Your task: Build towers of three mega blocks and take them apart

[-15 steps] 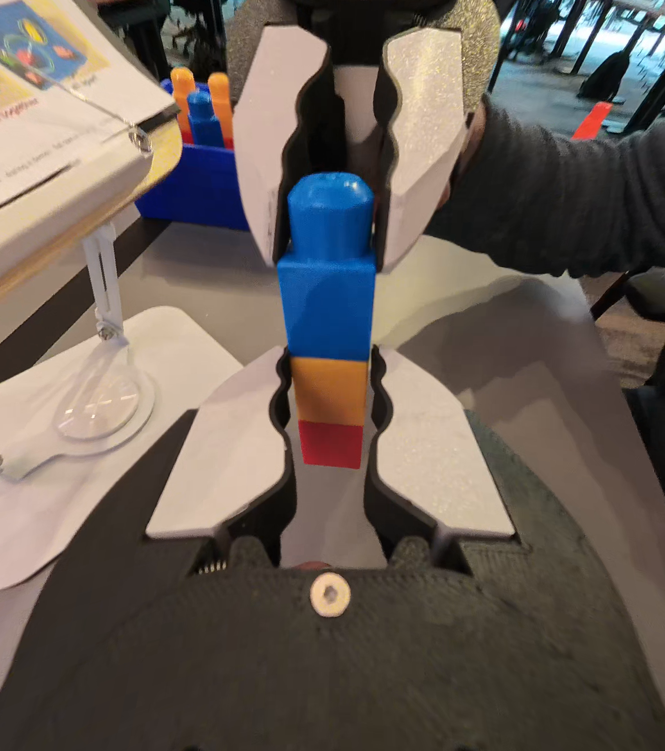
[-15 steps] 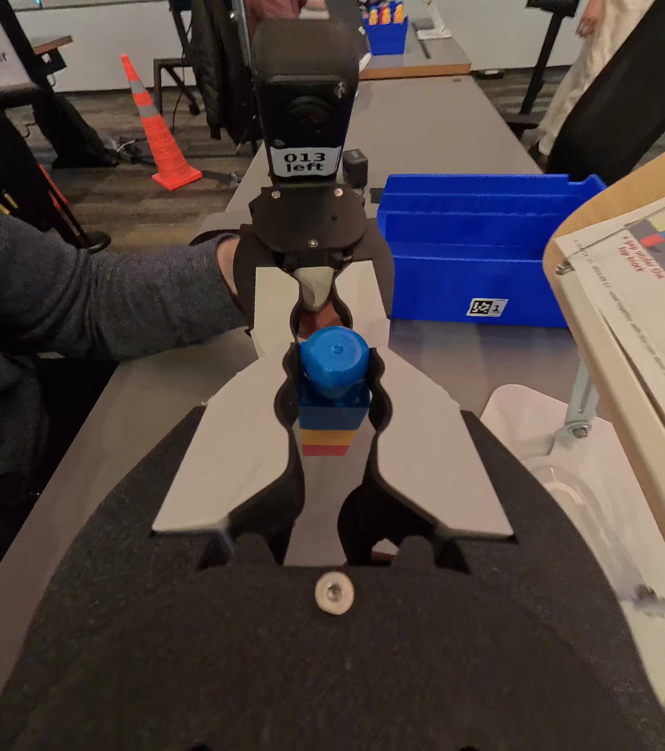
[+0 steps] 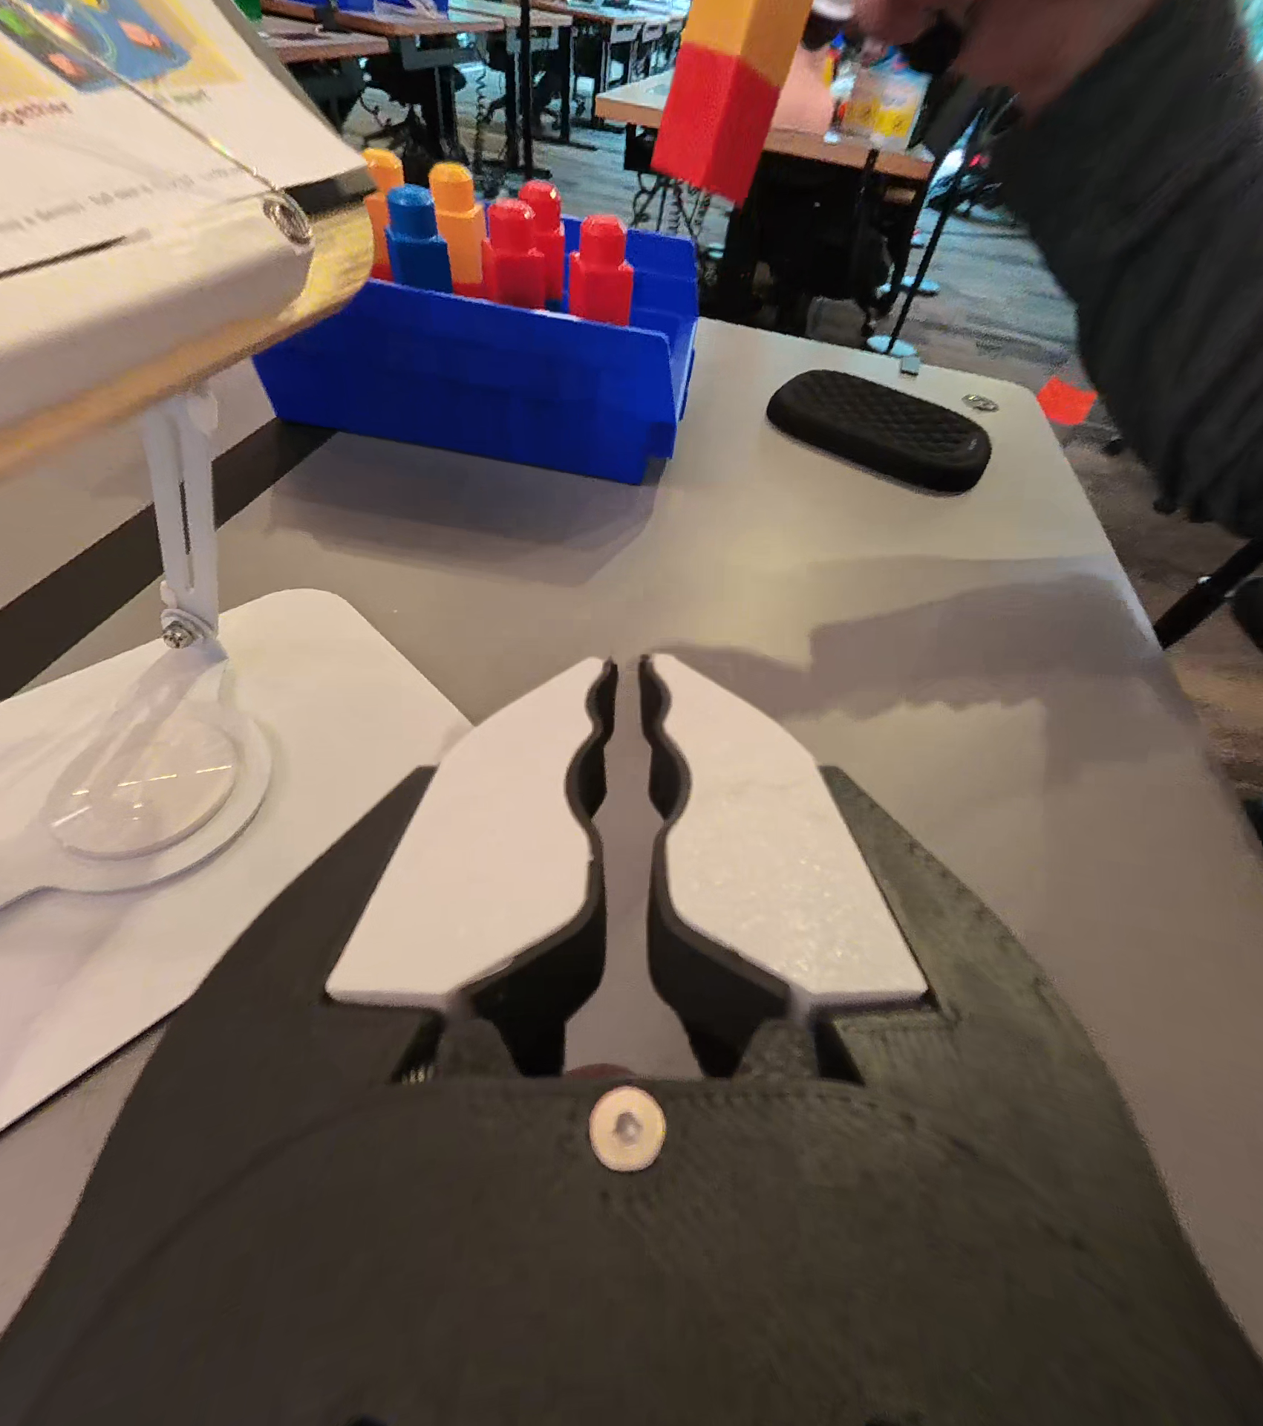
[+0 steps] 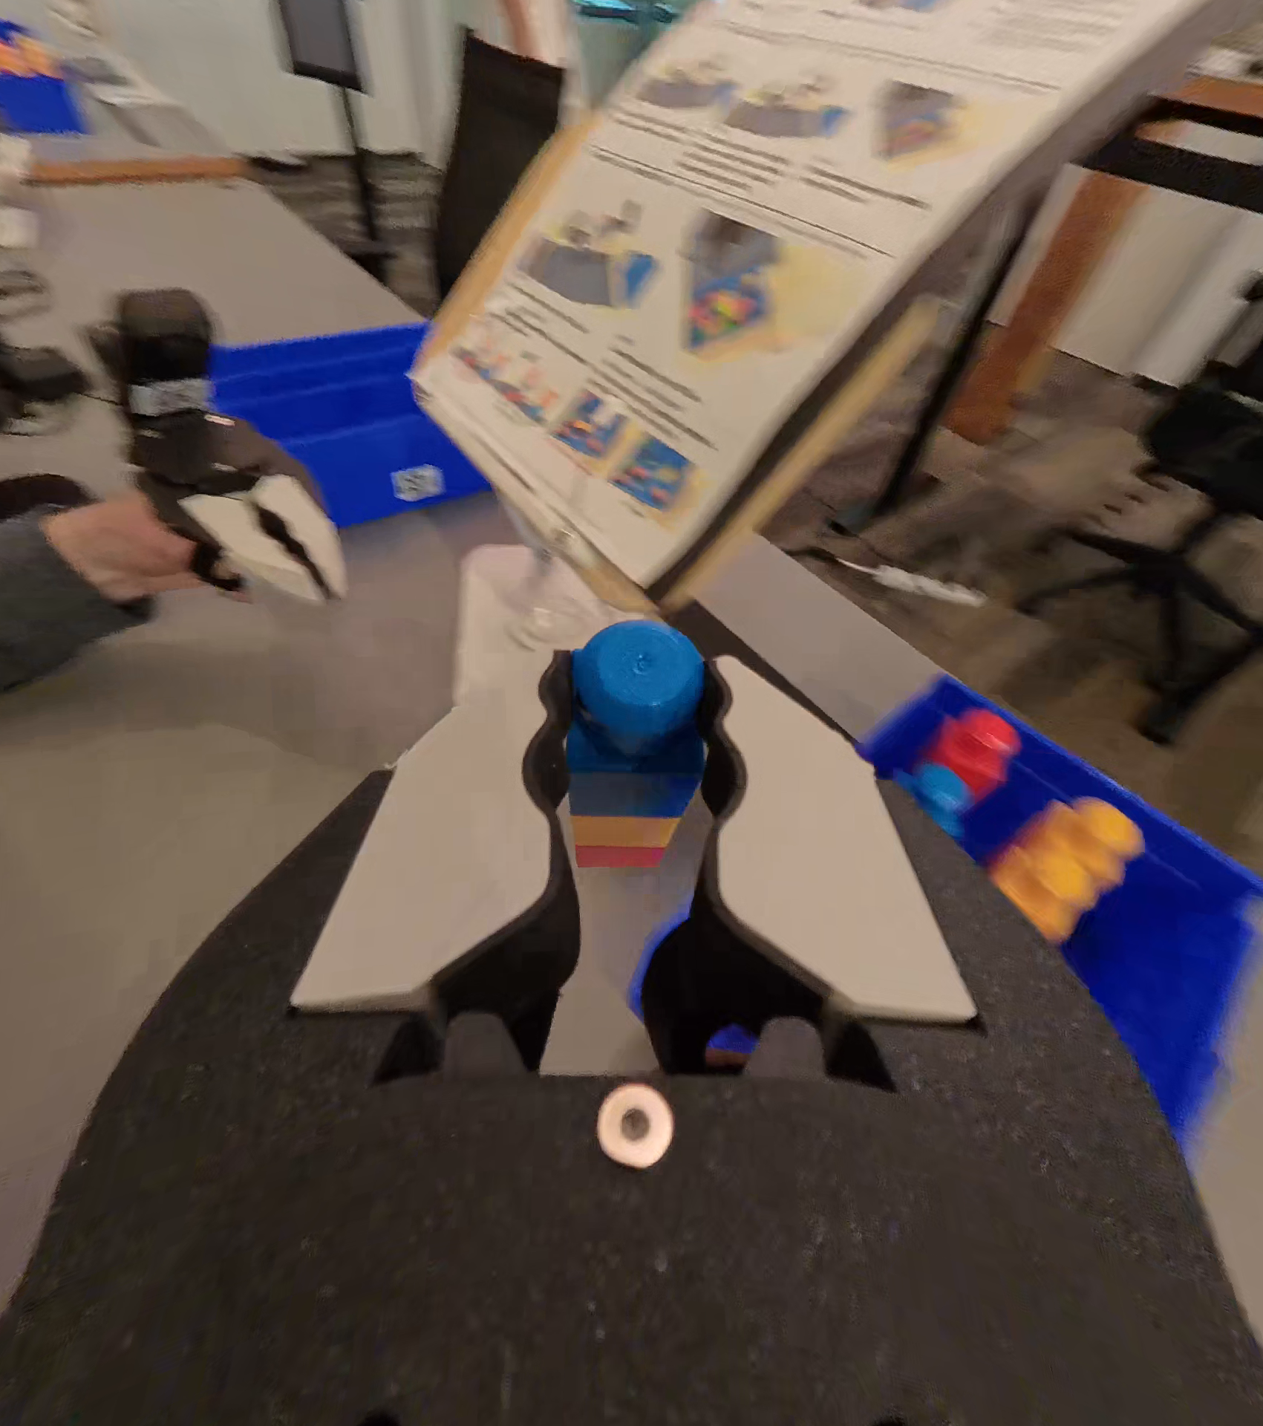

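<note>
- In the right wrist view, the right gripper (image 4: 632, 741) fills the lower frame, its jaws clamped on the blue top block of a three-block tower (image 4: 632, 772): blue over orange over red, held clear of the grey table (image 4: 150, 810).
- At the right edge of that view a blue bin (image 4: 1153, 926) holds red, blue and orange mega blocks (image 4: 1060, 856), blurred.
- Just above the tower's stud a tilted instruction board (image 4: 728, 270) spans the upper middle, on a clear-based stand.
- At centre left, a hand in a grey sleeve holds the left gripper (image 4: 288, 540); its jaws look nearly together, though blur makes this uncertain. A second blue bin (image 4: 335, 417) lies behind it.
- In the left wrist view, the left gripper (image 3: 628, 679) sits at lower centre with jaws almost touching and nothing between them.
- The stand's clear base (image 3: 142, 779) lies at lower left on a white sheet.
- Farther back, a blue bin (image 3: 474, 386) holds upright blocks (image 3: 520, 247); a black pad (image 3: 879, 428) lies to its right.
- At the top centre, the tower's red and orange end (image 3: 721, 116) hangs in the air.
</note>
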Tool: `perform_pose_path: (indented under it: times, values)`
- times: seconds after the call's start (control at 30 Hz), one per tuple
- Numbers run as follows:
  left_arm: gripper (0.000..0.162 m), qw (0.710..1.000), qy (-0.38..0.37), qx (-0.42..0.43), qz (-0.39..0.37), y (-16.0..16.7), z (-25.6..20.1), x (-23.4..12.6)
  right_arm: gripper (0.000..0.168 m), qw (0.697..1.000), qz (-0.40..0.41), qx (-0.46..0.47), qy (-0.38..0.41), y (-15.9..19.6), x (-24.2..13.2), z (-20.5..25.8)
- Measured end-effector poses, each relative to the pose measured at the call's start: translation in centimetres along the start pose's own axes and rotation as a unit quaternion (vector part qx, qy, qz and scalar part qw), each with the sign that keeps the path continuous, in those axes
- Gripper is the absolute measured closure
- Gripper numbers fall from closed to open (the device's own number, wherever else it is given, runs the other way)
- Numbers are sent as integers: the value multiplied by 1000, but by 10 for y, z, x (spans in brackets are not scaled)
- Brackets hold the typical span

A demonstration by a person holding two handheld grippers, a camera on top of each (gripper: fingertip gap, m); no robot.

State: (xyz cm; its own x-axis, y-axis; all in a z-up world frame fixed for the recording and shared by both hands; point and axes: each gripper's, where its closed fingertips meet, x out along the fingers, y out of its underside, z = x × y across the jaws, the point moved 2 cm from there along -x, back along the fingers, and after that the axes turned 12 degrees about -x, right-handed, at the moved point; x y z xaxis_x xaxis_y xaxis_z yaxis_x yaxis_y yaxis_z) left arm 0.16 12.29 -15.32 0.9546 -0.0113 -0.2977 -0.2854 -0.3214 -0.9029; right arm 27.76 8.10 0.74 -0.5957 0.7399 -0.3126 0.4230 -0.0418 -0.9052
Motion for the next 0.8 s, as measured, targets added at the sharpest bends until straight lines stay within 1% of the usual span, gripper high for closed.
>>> perform_pose_path:
  times: [0.07,0.13,0.27,0.4,0.57,0.7,0.8]
  values:
    - [160,1000,-16,-6,8,5,5,6,137,997,40,10,58,24,-20,-22]
    - [162,1000,-26,-14,7,9,10,12,137,992,71,20,101,48,-31,-39]
    - [162,999,-40,-15,9,15,15,23,137,982,111,44,147,96,-31,-60]
    - [161,997,-66,-14,28,25,23,31,137,974,115,63,184,126,-30,-73]
    - [159,997,-71,-21,24,27,28,34,137,967,147,77,195,163,-18,-79]
    - [158,997,-73,-27,25,30,31,35,137,962,165,86,199,185,-6,-81]
    - [157,997,-75,-27,24,30,32,35,137,960,173,94,201,195,0,-83]
